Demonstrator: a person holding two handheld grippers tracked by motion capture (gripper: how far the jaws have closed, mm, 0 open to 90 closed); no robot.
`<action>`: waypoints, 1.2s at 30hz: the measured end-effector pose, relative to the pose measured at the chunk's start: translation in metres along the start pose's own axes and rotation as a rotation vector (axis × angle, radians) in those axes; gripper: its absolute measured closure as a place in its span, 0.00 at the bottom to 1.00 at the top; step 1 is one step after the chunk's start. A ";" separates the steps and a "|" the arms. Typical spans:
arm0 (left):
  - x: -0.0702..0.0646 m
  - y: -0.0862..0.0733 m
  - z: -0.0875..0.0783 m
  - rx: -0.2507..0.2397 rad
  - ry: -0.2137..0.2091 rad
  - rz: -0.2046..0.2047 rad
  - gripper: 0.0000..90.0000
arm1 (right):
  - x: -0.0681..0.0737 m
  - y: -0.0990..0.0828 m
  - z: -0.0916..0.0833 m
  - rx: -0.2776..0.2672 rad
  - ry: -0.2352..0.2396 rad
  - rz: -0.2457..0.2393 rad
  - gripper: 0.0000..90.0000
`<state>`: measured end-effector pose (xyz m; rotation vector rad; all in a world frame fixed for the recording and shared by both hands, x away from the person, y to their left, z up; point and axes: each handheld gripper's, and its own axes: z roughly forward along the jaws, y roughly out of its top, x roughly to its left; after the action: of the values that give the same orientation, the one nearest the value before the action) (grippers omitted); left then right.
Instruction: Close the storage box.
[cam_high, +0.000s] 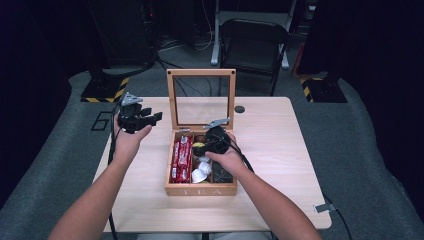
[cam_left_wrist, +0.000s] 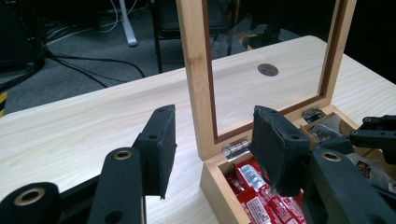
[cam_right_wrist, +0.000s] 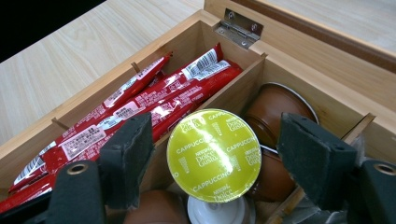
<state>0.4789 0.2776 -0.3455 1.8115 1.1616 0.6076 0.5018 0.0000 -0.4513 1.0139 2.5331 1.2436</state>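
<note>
A: Currently, what step is in hand?

B: Right gripper (cam_right_wrist: 212, 161) hangs over the box's (cam_high: 200, 190) middle compartment, jaws spread, pads either side of the capsule (cam_right_wrist: 215, 154), not pressing. Whether it is placing or picking, I cannot tell.

A: Left gripper (cam_left_wrist: 212, 149)?

B: Spread, empty, over the bench (cam_high: 280, 140) left of the box.

A: Next?

B: Likely lift clear without snagging the lid (cam_high: 201, 98).

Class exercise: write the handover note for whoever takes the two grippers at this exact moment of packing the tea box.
Left gripper: open, nothing between its jaws, held over the table left of the wooden box.
Right gripper: open, jaws on either side of the yellow-lidded capsule in the middle compartment, not pressing it.
Box lid up; red sachets in the left compartment, brown capsules beside the yellow one.
Done: capsule in the box.
Left: probably withdraw the right gripper.
</note>
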 end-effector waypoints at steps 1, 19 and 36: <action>0.000 0.000 0.000 0.001 0.000 0.002 0.56 | 0.000 0.000 0.000 0.007 -0.004 -0.003 0.30; 0.000 0.000 -0.002 0.000 0.019 0.021 0.56 | -0.004 -0.002 0.012 0.034 0.004 0.061 0.31; -0.001 0.001 -0.002 -0.003 0.020 0.021 0.56 | -0.005 -0.001 0.013 0.038 0.016 0.045 0.33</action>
<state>0.4772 0.2770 -0.3441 1.8205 1.1555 0.6402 0.5103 0.0056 -0.4611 1.0789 2.5686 1.2242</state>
